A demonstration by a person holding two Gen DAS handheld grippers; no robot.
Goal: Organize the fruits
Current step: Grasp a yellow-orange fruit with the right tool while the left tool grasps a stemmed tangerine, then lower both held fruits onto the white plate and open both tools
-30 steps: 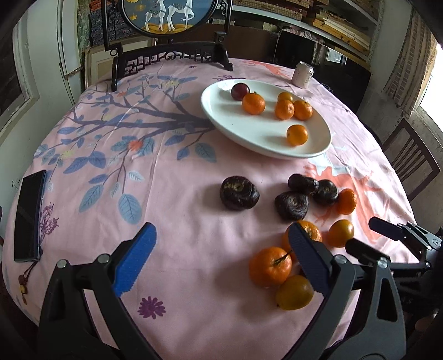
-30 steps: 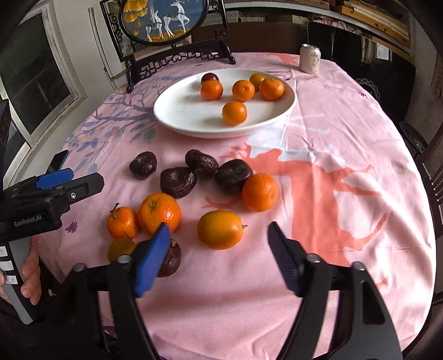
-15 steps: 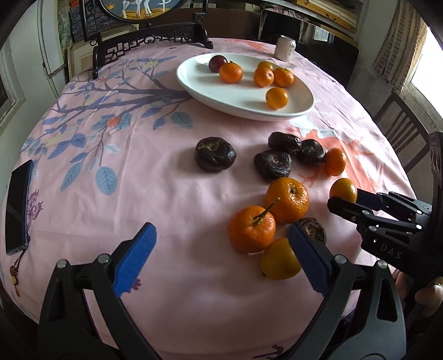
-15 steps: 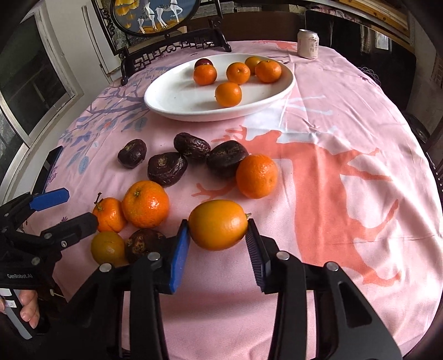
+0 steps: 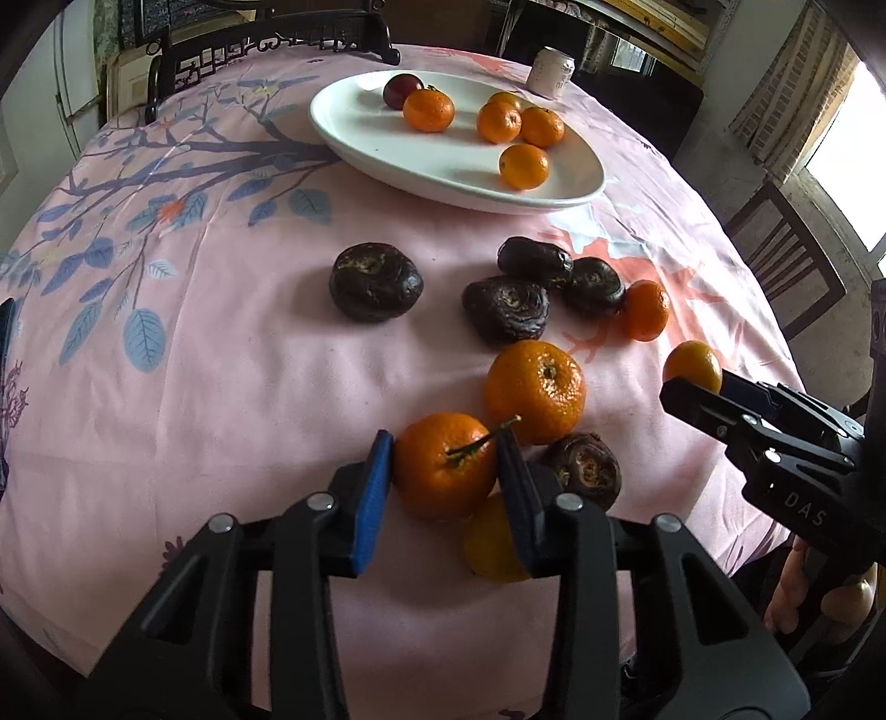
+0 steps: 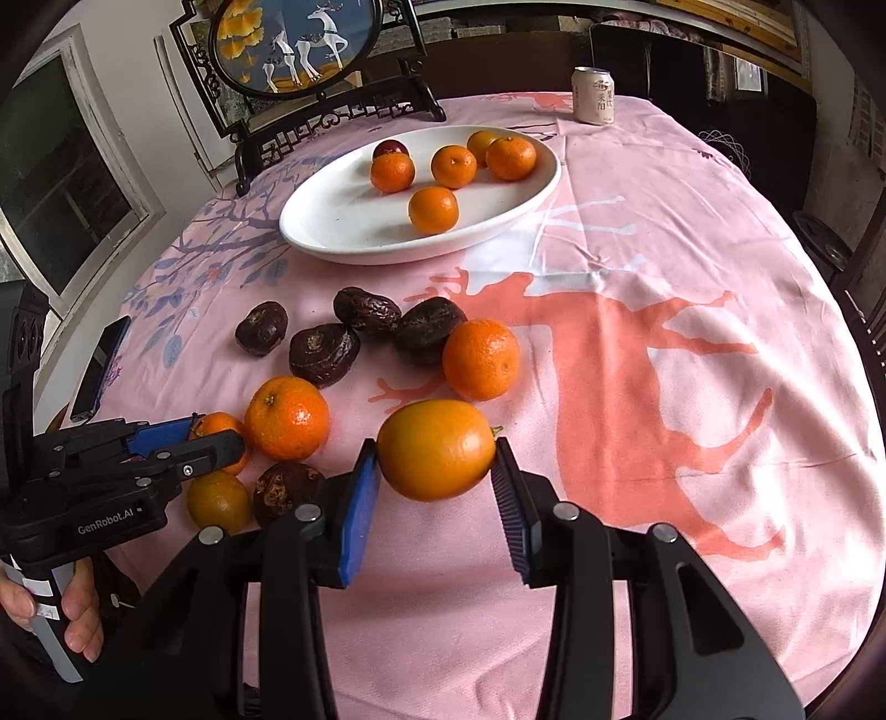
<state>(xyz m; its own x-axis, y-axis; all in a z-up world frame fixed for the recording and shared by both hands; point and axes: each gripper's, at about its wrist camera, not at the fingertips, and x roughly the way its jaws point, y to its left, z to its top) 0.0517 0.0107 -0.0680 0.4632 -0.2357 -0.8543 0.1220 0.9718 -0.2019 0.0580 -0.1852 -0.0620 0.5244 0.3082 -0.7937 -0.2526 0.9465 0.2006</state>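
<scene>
On the pink tablecloth, my left gripper (image 5: 443, 446) is shut on a stemmed mandarin (image 5: 437, 476), with both blue pads against its sides. A bigger mandarin (image 5: 536, 390), a dark wrinkled fruit (image 5: 581, 468) and a yellow fruit (image 5: 487, 548) crowd around it. My right gripper (image 6: 434, 459) is shut on a yellow-orange fruit (image 6: 432, 437), held just above the cloth. The white plate (image 6: 332, 221) at the back holds several mandarins and a dark red plum (image 6: 390, 148). More dark wrinkled fruits (image 6: 324, 354) and one mandarin (image 6: 480, 359) lie loose mid-table.
A drink can (image 6: 593, 95) stands at the far edge behind the plate. A framed deer screen (image 6: 293, 44) stands at the back left. A phone (image 6: 102, 365) lies near the left edge. A wooden chair (image 5: 786, 277) stands to the right of the table.
My left gripper dropped forward over the stemmed mandarin and closed on it. My right gripper closed on the yellow-orange fruit and has kept hold of it.
</scene>
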